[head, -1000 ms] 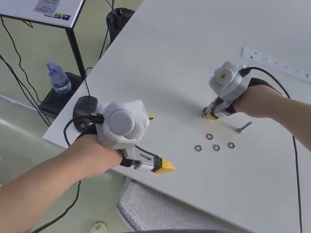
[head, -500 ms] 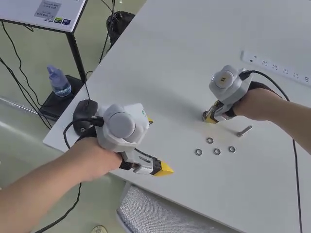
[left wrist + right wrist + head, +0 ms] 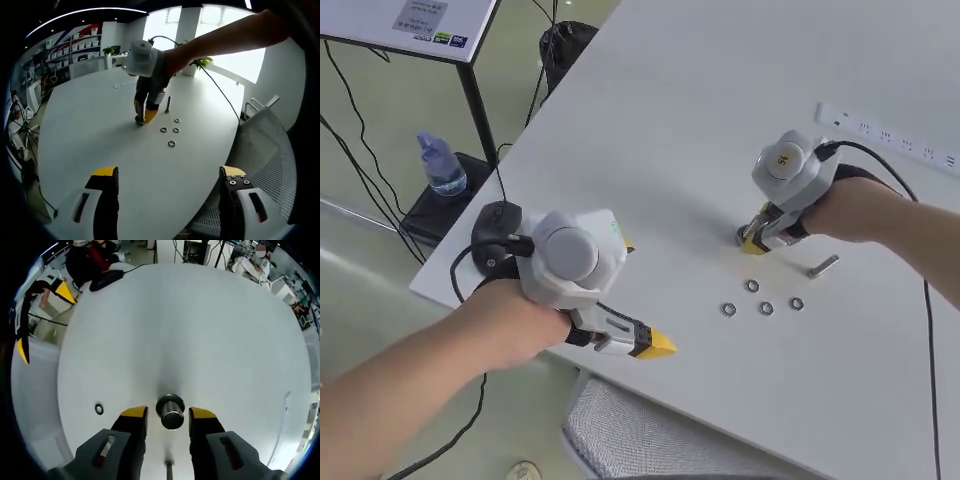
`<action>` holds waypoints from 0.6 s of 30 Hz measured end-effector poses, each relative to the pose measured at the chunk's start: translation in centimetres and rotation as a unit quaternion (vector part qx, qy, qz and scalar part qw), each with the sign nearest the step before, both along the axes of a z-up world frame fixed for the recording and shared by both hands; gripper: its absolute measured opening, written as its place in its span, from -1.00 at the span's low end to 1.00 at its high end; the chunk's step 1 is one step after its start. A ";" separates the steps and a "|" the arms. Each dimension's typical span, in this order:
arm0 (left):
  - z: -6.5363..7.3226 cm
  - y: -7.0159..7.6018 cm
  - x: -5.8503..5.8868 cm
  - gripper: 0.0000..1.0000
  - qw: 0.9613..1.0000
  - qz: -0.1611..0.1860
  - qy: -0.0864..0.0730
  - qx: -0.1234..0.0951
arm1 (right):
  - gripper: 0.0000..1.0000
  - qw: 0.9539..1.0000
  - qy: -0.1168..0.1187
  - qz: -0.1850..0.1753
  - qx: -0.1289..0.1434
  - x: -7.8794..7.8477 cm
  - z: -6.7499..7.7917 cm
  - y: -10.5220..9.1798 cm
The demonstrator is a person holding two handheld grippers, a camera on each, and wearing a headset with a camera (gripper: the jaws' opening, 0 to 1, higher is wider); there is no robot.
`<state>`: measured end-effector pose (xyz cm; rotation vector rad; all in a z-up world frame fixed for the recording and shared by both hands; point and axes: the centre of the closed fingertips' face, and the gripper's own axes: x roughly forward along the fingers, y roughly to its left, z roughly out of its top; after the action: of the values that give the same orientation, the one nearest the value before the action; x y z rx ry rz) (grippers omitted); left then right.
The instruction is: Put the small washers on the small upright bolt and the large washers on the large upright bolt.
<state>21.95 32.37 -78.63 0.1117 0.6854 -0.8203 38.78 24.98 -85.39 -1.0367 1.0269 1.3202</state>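
Found nearest, at the table (image 3: 720, 120) edge, the left gripper (image 3: 169, 172), jaws spread and empty. Noted four washers (image 3: 766, 306) loose beyond it, then a lying bolt (image 3: 823, 264). Found farthest the right gripper (image 3: 168, 415), jaws spread closely around the upright bolt (image 3: 171, 409), apparently not pinching. Risked tipping it by closing off-centre or dragging sideways.

The right gripper (image 3: 752, 243) hid the base of the upright bolt (image 3: 740, 235); its shaft was unseen. The washers (image 3: 765, 306) were too small to size.
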 end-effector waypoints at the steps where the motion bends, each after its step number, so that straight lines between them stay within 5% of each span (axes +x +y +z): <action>1: 0.0 0.0 0.0 0.64 1.000 0.000 0.000 0.000 | -0.32 1.000 -0.001 0.001 0.001 0.0 0.1 0.0; 18: 0.7 0.0 0.0 0.64 1.000 -0.003 -0.009 0.006 | -0.30 0.999 0.001 -0.012 0.045 -0.5 4.1 0.6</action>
<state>21.97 32.39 -77.93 0.1324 0.6746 -0.8207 38.27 25.53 -81.32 -0.9516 0.9694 1.3358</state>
